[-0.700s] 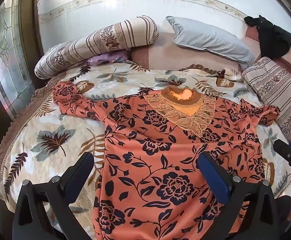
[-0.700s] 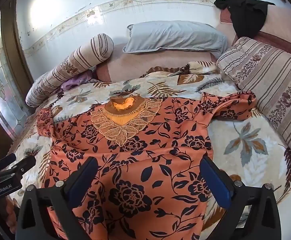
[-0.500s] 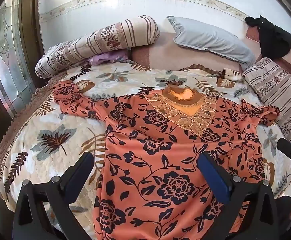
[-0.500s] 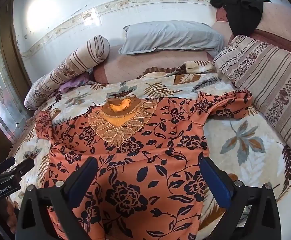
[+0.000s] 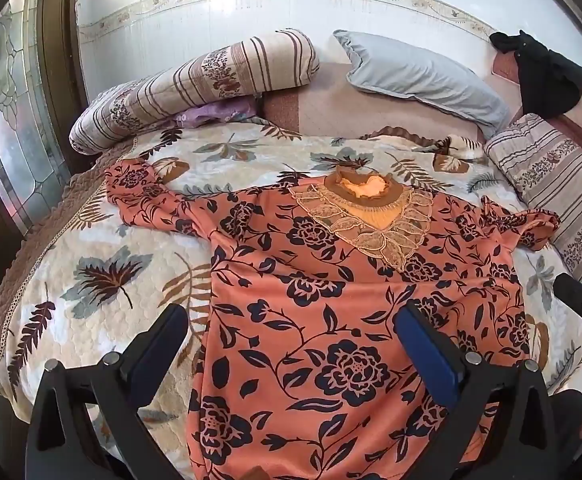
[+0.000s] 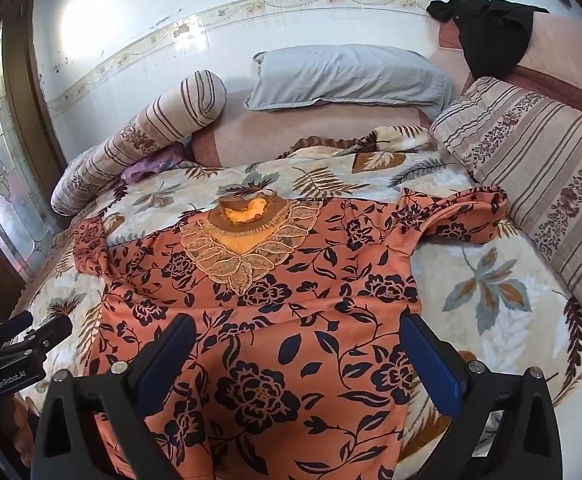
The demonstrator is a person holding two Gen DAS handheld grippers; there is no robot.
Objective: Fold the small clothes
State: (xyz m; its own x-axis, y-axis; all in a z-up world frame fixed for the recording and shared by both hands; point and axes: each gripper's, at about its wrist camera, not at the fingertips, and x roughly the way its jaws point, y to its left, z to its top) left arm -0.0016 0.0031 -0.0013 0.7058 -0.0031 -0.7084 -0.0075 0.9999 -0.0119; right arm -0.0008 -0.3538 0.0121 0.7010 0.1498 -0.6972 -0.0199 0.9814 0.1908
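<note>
so, pre-fold stage. the orange floral garment point(image 5: 331, 300) lies spread face up on the bed point(image 5: 103, 280), embroidered neckline point(image 5: 365, 216) pointing toward the grey pillow point(image 5: 419, 72), hem end toward the camera and running out of frame below. no fold made yet by the look of it.

left tongs point(image 5: 291, 336) wide open, nothing between the fingers, hovering above the garment's left body edge, below the neckline. right tongs point(image 6: 297, 344) likewise wide open and empty, above the body on the neckline's other side, right finger near the right side seam. can't tell whether either finger brushes the cloth; nothing is pinched.

left sleeve point(image 5: 147, 200) is bunched and twisted, out to the left of the neckline. right sleeve point(image 6: 459, 216) curls over itself to the right of the neckline, close to the striped cushion point(image 6: 539, 184).

my read: next move is a grasp. either both tongs drop onto the two side edges for a lengthwise fold, or each goes out to a sleeve and brings it in across the chest below the neckline. the cloth looks thin and slippery, so pinch the edge only, not the bedcover beneath. the bunched left sleeve probably needs flattening first.
</note>
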